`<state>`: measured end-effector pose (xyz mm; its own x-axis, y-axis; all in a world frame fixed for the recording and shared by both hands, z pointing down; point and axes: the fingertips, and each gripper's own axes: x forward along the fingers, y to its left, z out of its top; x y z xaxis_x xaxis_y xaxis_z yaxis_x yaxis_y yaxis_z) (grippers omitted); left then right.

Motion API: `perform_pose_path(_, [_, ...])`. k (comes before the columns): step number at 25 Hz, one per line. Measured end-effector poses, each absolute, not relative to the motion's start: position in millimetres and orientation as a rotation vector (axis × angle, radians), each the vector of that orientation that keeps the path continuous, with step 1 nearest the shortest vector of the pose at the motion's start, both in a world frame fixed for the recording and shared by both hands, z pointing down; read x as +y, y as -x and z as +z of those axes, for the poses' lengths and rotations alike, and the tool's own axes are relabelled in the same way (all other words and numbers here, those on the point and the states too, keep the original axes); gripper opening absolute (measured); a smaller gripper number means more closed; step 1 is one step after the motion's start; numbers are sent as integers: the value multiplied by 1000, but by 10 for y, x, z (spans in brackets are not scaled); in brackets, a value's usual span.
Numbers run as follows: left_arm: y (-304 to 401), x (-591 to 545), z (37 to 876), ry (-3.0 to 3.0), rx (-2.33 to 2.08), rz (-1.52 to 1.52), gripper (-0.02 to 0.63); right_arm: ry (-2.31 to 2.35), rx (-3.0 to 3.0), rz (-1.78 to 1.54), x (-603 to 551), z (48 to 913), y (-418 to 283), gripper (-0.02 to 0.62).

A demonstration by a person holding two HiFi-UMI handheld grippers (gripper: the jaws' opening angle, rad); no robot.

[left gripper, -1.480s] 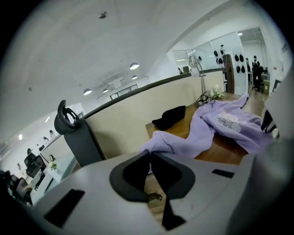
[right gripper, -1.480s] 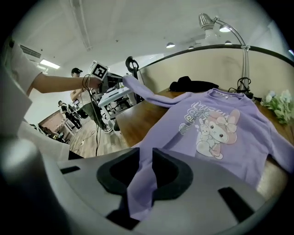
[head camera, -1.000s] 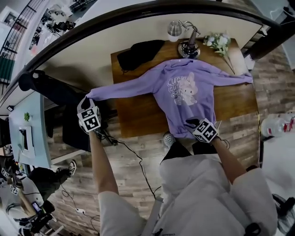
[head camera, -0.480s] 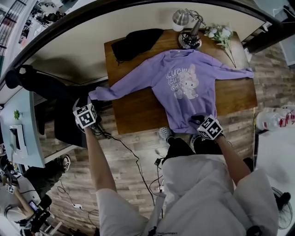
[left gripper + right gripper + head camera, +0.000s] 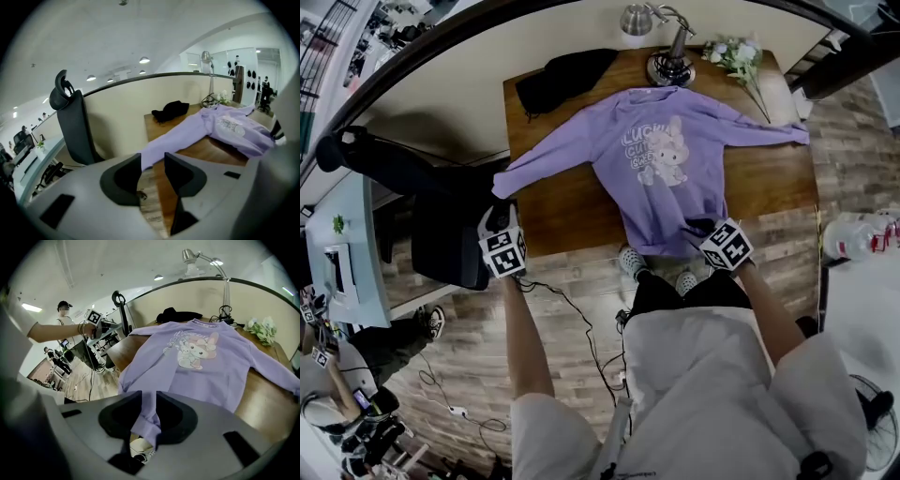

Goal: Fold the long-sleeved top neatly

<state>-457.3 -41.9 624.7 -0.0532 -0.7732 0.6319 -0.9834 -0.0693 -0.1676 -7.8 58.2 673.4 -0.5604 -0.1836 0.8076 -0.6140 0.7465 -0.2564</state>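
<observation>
Right gripper (image 5: 149,418) clamped on the hem of the purple long-sleeved top (image 5: 675,178), at the near table (image 5: 572,217) edge. Left gripper (image 5: 153,161) jaws just opened, nothing between, short of the sleeve cuff (image 5: 504,182). Risk: a one-sided tug skews the flat top and the cuff slips off.

Left gripper (image 5: 152,164) fingers just opened, empty, right gripper (image 5: 149,404) clamped on top (image 5: 206,376) hem

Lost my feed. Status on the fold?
Left gripper just opened, empty, off the sleeve. Right gripper shut on hem. Top spread, unfolded. Lamp, black cloth by collar.
</observation>
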Motion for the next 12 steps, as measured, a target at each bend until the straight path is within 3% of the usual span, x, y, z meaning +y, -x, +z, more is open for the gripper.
perform_pose_path(8, [2566, 372, 6497, -2043, -1682, 714, 161, -732, -2184, 718, 996, 6762, -613, 110])
perform_pose_path(12, [1912, 809, 6681, -2066, -1600, 698, 161, -740, -2175, 669, 1225, 6851, -948, 114])
